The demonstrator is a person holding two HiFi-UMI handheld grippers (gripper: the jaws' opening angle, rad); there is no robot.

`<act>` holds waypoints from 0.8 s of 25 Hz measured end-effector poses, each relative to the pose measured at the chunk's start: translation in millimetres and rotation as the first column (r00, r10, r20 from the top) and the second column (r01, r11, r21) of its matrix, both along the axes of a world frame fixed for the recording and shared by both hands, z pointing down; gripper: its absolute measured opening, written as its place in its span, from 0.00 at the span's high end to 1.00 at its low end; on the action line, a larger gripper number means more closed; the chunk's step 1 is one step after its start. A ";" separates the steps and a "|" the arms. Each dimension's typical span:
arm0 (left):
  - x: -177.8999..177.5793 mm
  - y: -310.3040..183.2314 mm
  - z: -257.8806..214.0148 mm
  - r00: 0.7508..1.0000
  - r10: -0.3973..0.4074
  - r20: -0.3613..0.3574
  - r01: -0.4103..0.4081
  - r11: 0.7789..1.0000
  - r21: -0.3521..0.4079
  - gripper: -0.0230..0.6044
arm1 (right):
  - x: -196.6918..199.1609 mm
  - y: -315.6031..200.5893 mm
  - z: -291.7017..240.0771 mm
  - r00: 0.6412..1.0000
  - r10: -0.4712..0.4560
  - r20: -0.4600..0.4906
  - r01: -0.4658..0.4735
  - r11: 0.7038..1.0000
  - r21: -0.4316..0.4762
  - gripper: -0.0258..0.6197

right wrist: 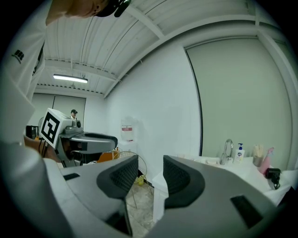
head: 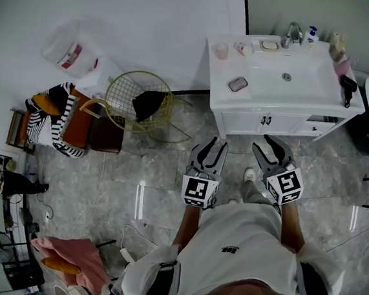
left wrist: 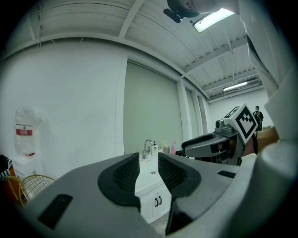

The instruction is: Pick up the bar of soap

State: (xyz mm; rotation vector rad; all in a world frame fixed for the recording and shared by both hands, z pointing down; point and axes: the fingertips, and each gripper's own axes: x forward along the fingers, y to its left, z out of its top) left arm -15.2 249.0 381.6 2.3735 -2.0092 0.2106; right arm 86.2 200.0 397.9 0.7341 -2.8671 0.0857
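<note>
Soap bar (head: 269, 45) looks to be sitting by the tap (head: 291, 34) at the back of the white worktop (head: 219, 88), well apart from both tongs. Left tongs (head: 212, 147) n right tongs (head: 263, 145) are each a bit apart w/ nothing between. Prob light and hard but slippery, esp if wet, so I'd pinch the long sides mid-bar.

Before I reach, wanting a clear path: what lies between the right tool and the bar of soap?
Head view: the white basin and the vanity front lie between the right tool and the bar of soap.
</note>
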 end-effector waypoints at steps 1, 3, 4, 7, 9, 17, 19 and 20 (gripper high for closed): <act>-1.2 -7.7 -0.8 1.000 -0.001 0.001 0.001 1.000 -0.001 0.76 | -1.6 -7.9 -0.8 1.000 -0.003 0.000 0.003 1.000 0.000 0.68; -2.1 -22.6 -2.6 1.000 -0.002 0.004 0.002 1.000 -0.001 0.76 | -3.6 -23.1 -1.9 1.000 -0.008 0.002 0.008 1.000 -0.003 0.68; -2.7 -29.7 -3.3 1.000 -0.004 0.004 0.004 1.000 -0.001 0.76 | -4.4 -30.4 -2.3 1.000 -0.009 0.003 0.009 1.000 -0.004 0.68; -6.7 -48.8 -4.6 1.000 -0.012 0.002 0.012 1.000 -0.002 0.76 | -8.2 -50.6 -3.9 1.000 -0.014 0.005 0.014 1.000 -0.008 0.68; -8.2 -61.2 -6.5 1.000 -0.014 0.005 0.014 1.000 -0.001 0.76 | -10.4 -63.7 -4.9 1.000 -0.019 0.009 0.019 1.000 -0.008 0.68; -14.6 -109.9 -10.8 0.999 -0.038 0.017 0.038 0.999 0.002 0.76 | -18.9 -116.0 -5.9 0.999 -0.043 0.026 0.044 0.999 -0.013 0.68; -17.4 -122.0 -11.0 0.999 -0.046 0.013 0.046 0.999 0.003 0.76 | -21.6 -130.2 -7.7 0.998 -0.045 0.032 0.046 0.999 -0.012 0.68; -18.0 -128.7 -11.2 0.999 -0.049 0.015 0.049 0.999 0.002 0.76 | -22.4 -137.5 -8.5 0.998 -0.046 0.036 0.046 0.999 -0.011 0.68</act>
